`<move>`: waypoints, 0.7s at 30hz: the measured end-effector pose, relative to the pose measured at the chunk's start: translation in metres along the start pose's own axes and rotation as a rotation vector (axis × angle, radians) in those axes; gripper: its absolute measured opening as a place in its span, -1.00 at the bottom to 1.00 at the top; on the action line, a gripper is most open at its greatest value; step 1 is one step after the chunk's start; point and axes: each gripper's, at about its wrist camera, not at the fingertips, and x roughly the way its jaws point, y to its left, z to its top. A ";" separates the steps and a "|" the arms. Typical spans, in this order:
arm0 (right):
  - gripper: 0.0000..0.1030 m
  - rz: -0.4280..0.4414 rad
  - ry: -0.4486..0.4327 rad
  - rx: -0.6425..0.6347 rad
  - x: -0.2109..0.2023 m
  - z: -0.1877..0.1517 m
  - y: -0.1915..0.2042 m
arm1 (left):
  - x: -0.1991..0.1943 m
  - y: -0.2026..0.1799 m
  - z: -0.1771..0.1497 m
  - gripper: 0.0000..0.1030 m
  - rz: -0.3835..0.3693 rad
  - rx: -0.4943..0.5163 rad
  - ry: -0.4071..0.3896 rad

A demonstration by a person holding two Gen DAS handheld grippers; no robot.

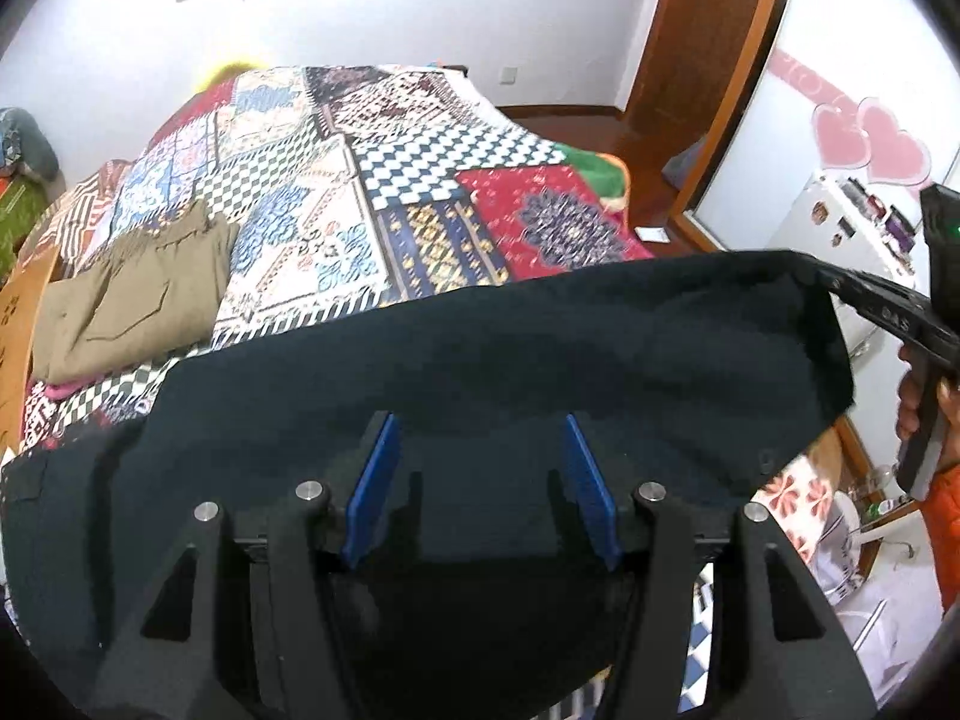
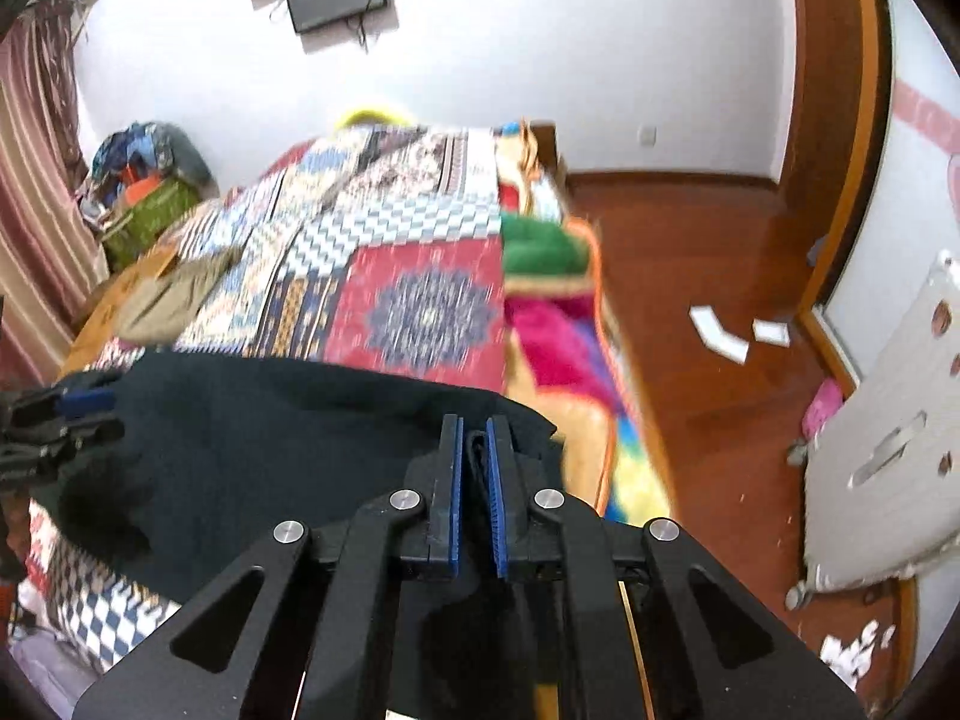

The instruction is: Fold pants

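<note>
Dark navy pants (image 1: pixel 510 360) hang spread above the patchwork bed cover (image 1: pixel 336 192). My left gripper (image 1: pixel 480 426) is open, its blue pads wide apart, with the dark cloth right in front of and under them. My right gripper (image 2: pixel 474 426) is shut on a corner of the pants (image 2: pixel 270 420), a fold of dark cloth pinched between its blue pads. In the left wrist view the right gripper (image 1: pixel 840 285) holds the cloth's far right corner. In the right wrist view the left gripper (image 2: pixel 66 414) shows at the cloth's left edge.
Folded olive-green pants (image 1: pixel 138 294) lie on the bed at the left. A colourful blanket (image 2: pixel 558 324) hangs off the bed's right side. Wooden floor (image 2: pixel 720 360) with white papers (image 2: pixel 720 330) lies to the right, next to a grey suitcase (image 2: pixel 888 420). Bags (image 2: pixel 144 180) pile up by the curtain.
</note>
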 end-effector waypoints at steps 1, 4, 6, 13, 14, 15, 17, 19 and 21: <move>-0.87 -0.002 -0.005 -0.006 0.004 0.006 -0.001 | 0.001 0.000 0.002 0.10 -0.004 -0.002 0.000; -0.87 -0.008 0.021 -0.016 0.022 0.013 -0.002 | 0.007 -0.001 0.002 0.10 0.005 -0.004 0.018; -0.87 -0.023 0.052 -0.011 0.040 0.012 -0.007 | 0.010 0.000 -0.001 0.10 0.011 -0.006 0.031; -0.70 -0.092 0.169 -0.023 0.079 -0.005 -0.016 | 0.011 0.018 -0.014 0.10 0.050 -0.031 0.060; -0.65 -0.115 0.170 -0.038 0.077 -0.005 -0.015 | 0.010 0.023 -0.016 0.10 0.058 -0.041 0.063; -0.63 -0.126 0.166 -0.044 0.074 -0.006 -0.015 | 0.009 0.027 -0.017 0.10 0.064 -0.048 0.065; -0.57 -0.126 0.161 -0.046 0.063 -0.005 -0.014 | 0.005 0.035 -0.021 0.10 0.080 -0.066 0.066; -0.51 -0.113 0.151 -0.042 0.051 -0.004 -0.014 | -0.001 0.042 -0.024 0.10 0.089 -0.083 0.062; -0.41 -0.091 0.132 -0.043 0.036 -0.004 -0.008 | -0.009 0.050 -0.028 0.10 0.092 -0.104 0.053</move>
